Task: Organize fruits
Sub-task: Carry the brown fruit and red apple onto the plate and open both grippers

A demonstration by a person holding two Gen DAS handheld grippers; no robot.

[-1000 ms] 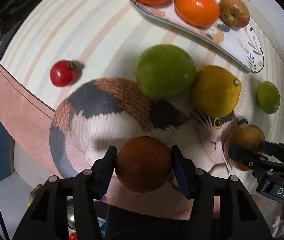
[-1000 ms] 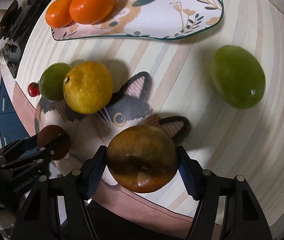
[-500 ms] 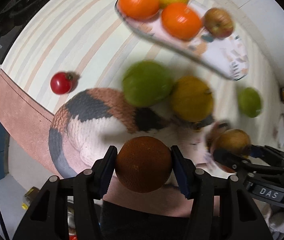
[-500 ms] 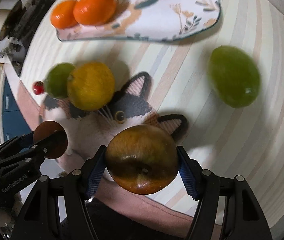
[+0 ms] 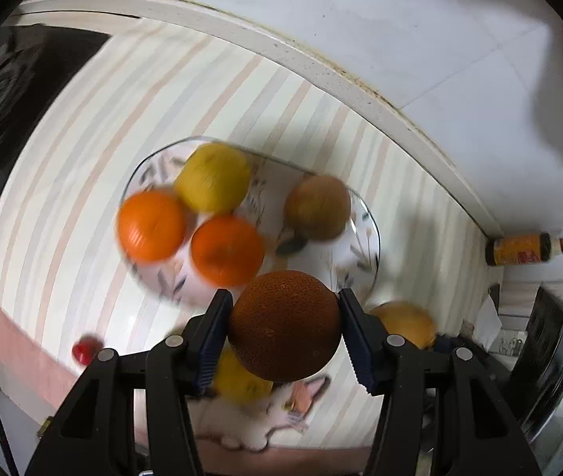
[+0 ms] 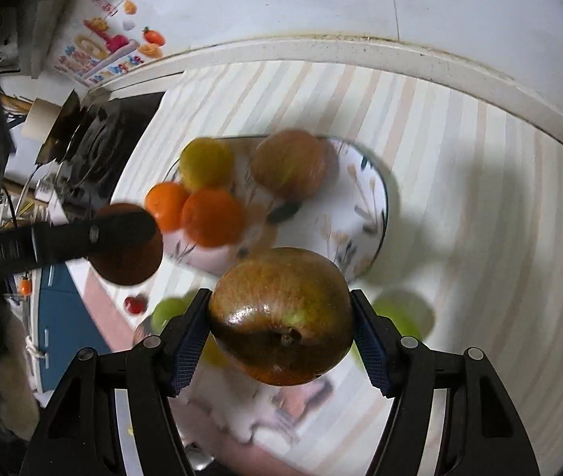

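Left gripper (image 5: 284, 327): jaws clamped on brown fruit (image 5: 284, 325), above plate's near rim. Right gripper (image 6: 280, 317): jaws clamped on apple (image 6: 281, 315), likewise. Plate (image 5: 364, 254) on desk: two oranges, lemon, apple. Step: carrying to plate. Next: lower into bare right part, release.

From my feeds, the surface (image 5: 95, 127) wears a pale striped mat with a cat picture at its near edge. On it sits an oblong floral plate (image 5: 360, 254), and nearer me lie a small red tomato (image 5: 86, 350), a yellow citrus (image 5: 241, 382) and two green fruits (image 6: 167, 311) (all blurred). A brown bottle (image 5: 527, 249) lies far right by the wall.
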